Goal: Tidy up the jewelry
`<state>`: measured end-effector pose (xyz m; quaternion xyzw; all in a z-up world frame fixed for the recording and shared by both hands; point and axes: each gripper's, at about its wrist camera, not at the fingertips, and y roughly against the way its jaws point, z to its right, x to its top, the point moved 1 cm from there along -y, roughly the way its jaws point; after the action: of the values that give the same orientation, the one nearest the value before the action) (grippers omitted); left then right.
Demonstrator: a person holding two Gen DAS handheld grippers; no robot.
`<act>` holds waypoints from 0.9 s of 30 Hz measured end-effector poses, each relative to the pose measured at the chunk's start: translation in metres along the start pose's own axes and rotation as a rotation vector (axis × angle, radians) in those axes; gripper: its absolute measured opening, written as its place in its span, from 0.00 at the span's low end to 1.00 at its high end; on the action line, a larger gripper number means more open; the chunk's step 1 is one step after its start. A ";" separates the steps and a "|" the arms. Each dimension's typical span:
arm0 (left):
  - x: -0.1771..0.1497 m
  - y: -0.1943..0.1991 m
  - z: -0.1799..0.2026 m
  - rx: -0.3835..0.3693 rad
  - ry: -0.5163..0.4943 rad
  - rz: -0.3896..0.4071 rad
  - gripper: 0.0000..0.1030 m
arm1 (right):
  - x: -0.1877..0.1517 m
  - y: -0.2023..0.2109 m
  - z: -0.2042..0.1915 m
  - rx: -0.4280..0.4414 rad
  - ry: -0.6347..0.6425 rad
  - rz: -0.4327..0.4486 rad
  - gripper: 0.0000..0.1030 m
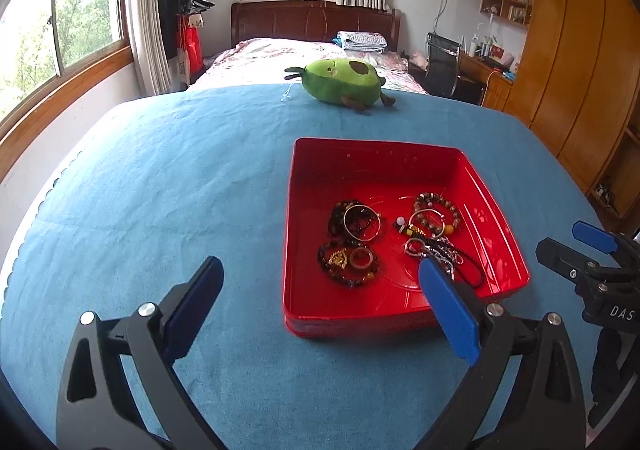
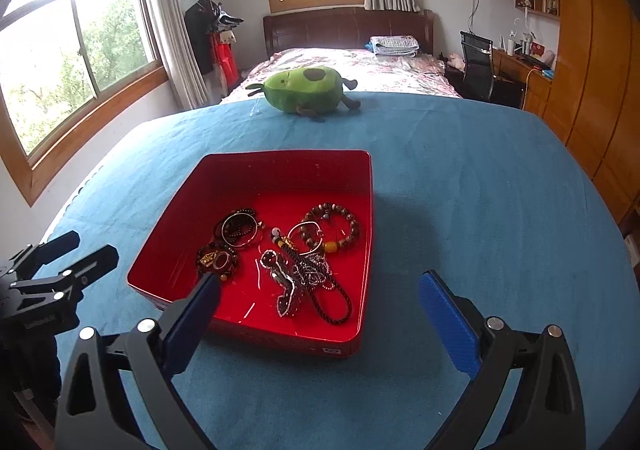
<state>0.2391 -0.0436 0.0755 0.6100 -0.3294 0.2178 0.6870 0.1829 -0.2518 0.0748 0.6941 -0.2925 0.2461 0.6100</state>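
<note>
A red tray (image 1: pixel 404 166) sits on the blue-covered counter (image 1: pixel 160 190), its open top facing up; in the left wrist view its long axis runs away from the camera toward the avocado plush toy (image 1: pixel 340 80) at the counter's far edge. The jewelry (image 2: pixel 276 250) lies in the near half of the tray: dark bead bracelets to the left, a brown bead bracelet (image 2: pixel 336 224) to the right. The right wrist view shows a black cord necklace (image 2: pixel 328 298) trailing toward the near wall, which the left wrist view partly hides behind a blue pad. Left tongs (image 1: pixel 320 290) and right tongs (image 2: pixel 320 302) both stand released and wide, holding nothing, above the tray's near side.
</note>
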 end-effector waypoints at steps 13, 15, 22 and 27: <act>-0.027 0.002 0.003 0.032 -0.010 -0.003 0.95 | -0.024 0.006 0.007 -0.004 -0.022 -0.011 0.96; -0.031 0.001 0.001 0.041 -0.008 -0.002 0.95 | -0.025 0.005 0.002 -0.010 -0.009 -0.013 0.96; -0.032 -0.007 -0.003 0.055 -0.007 -0.013 0.95 | -0.029 -0.007 -0.008 -0.033 0.024 -0.038 0.96; -0.032 -0.008 -0.003 0.057 -0.009 -0.014 0.94 | -0.030 -0.019 -0.006 -0.039 0.012 -0.070 0.96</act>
<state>0.2236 -0.0386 0.0465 0.6327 -0.3220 0.2196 0.6691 0.1748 -0.2409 0.0414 0.6902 -0.2691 0.2231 0.6336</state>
